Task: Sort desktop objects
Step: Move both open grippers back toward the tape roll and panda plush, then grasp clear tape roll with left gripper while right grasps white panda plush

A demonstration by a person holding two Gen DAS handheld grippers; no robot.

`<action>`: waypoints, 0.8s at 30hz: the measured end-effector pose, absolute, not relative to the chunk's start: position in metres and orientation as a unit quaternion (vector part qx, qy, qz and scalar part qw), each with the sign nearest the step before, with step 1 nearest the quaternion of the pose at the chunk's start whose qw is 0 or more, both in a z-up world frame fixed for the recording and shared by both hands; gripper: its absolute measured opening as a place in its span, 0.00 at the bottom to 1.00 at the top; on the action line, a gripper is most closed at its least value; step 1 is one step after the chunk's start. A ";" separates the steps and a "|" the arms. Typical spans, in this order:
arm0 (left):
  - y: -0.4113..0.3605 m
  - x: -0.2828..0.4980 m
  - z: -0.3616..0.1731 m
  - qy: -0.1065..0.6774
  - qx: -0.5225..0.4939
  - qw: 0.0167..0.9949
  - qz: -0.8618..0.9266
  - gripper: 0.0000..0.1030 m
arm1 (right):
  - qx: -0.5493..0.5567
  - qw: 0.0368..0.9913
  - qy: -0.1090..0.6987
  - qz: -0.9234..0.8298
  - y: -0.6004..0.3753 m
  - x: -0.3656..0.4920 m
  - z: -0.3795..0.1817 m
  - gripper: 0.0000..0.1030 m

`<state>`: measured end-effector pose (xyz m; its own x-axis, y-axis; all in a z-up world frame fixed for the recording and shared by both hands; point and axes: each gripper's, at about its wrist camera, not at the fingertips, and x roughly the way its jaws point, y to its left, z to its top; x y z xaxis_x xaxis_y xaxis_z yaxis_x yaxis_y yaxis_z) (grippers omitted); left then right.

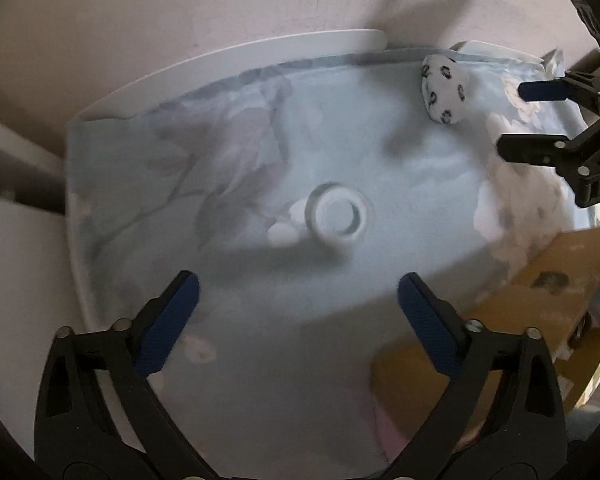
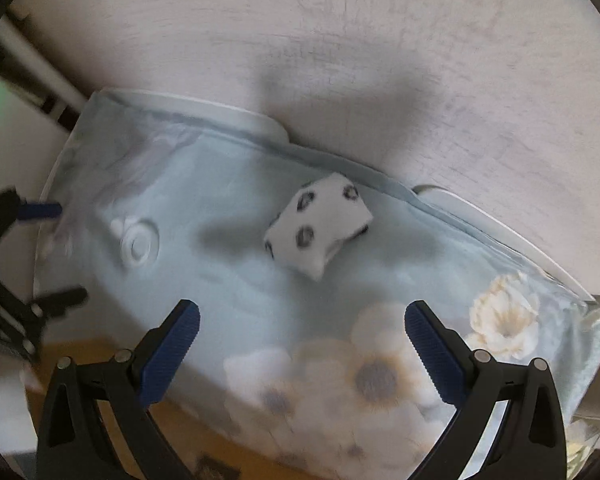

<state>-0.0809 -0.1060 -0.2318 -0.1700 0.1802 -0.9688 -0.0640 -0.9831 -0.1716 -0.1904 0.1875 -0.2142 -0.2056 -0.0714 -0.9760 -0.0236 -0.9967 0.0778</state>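
A pale blue flowered cloth (image 1: 220, 160) covers a white table (image 1: 300, 42). On it lies a small clear ring-shaped thing (image 1: 336, 216), just ahead of my left gripper (image 1: 298, 284), which hangs above the cloth, open and empty. A white bundle with dark spots (image 2: 320, 228) rests near the cloth's far edge, ahead of my right gripper (image 2: 302, 312), also open and empty. The left wrist view shows the bundle (image 1: 444, 88) beside the right gripper (image 1: 514, 118). The right wrist view shows the ring (image 2: 140, 244) and the left gripper (image 2: 68, 252) at the left.
Beyond the table's far rim (image 2: 500, 224) runs a pale pinkish surface (image 2: 380, 60). A brown, cardboard-like surface (image 1: 560, 280) lies below the cloth's near edge. Large cream flowers (image 2: 380, 376) are printed on the cloth's near end.
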 end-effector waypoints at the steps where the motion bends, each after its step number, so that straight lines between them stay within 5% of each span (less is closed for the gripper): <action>1: -0.104 -0.085 -0.234 -0.044 -0.638 0.082 0.765 0.87 | 0.630 0.014 -0.038 -0.776 0.186 -0.193 -0.216 0.99; 18: -0.064 -0.097 -0.260 0.051 -0.600 0.124 0.789 0.66 | 0.636 -0.019 -0.047 -0.770 0.185 -0.213 -0.241 0.98; 24: -0.057 -0.096 -0.265 0.057 -0.597 0.129 0.790 0.63 | 0.640 -0.024 -0.042 -0.767 0.187 -0.208 -0.247 0.78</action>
<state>-0.0964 -0.0574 -0.2647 -0.2534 0.1356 -0.9578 -0.2723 -0.9601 -0.0639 -0.2083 0.1872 -0.2472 -0.1804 -0.0163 -0.9835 -0.0908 -0.9953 0.0332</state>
